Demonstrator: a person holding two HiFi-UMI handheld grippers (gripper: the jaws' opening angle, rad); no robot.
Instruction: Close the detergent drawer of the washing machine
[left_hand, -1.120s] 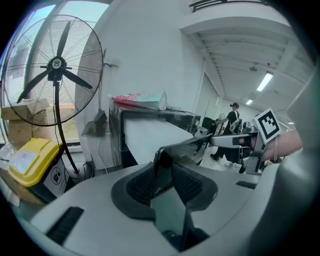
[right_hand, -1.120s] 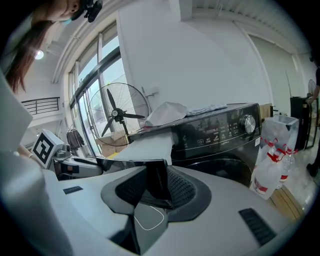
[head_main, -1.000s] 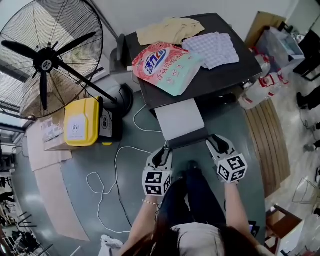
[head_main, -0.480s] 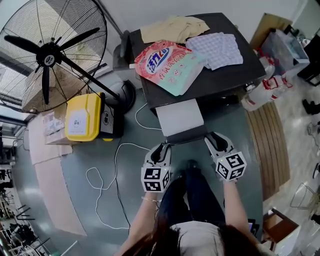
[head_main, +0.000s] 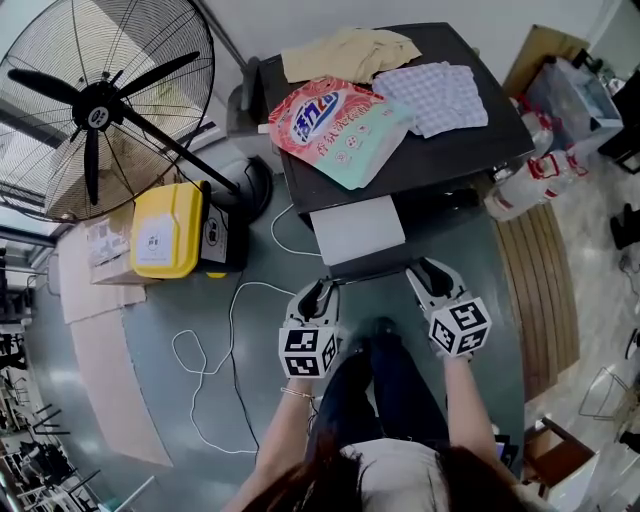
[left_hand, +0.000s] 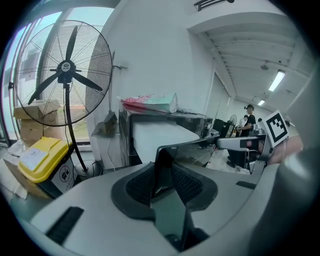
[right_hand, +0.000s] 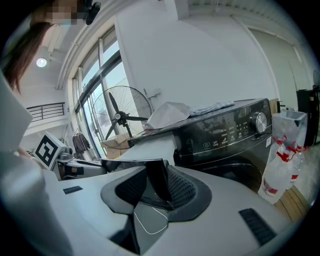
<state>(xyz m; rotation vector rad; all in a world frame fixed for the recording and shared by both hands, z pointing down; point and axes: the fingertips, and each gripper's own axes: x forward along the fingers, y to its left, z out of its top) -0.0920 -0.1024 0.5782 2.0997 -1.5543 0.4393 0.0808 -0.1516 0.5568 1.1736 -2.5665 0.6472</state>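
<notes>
The left gripper (left_hand: 162, 172) is clenched on the left end of the dark front panel (left_hand: 192, 149) of the drawer (head_main: 357, 228), the thin plate standing upright between its ribbed pads. The right gripper (right_hand: 155, 187) appears clamped the same way on the panel's right corner, though there the pads look a little less snug against it. The drawer sticks far out of the washing machine (head_main: 455, 160), its pale top bare from the machine's front edge to the panel. Its long axis runs straight from the person toward the machine, so the closing move is likely a level push away from the body. Both grippers sit at equal reach, one at each end of the panel, and an even push from both should keep the drawer from skewing in its slot. Only the head view shows how far the drawer is out and that a detergent bag (head_main: 340, 125) and folded cloths (head_main: 435, 95) lie on the machine's top. The right gripper view alone shows the machine's dark control face with its dial (right_hand: 258, 120). The left gripper view takes in the standing fan (left_hand: 65, 67) and a yellow box (left_hand: 37, 157) off to the side, well clear of the drawer's path.
</notes>
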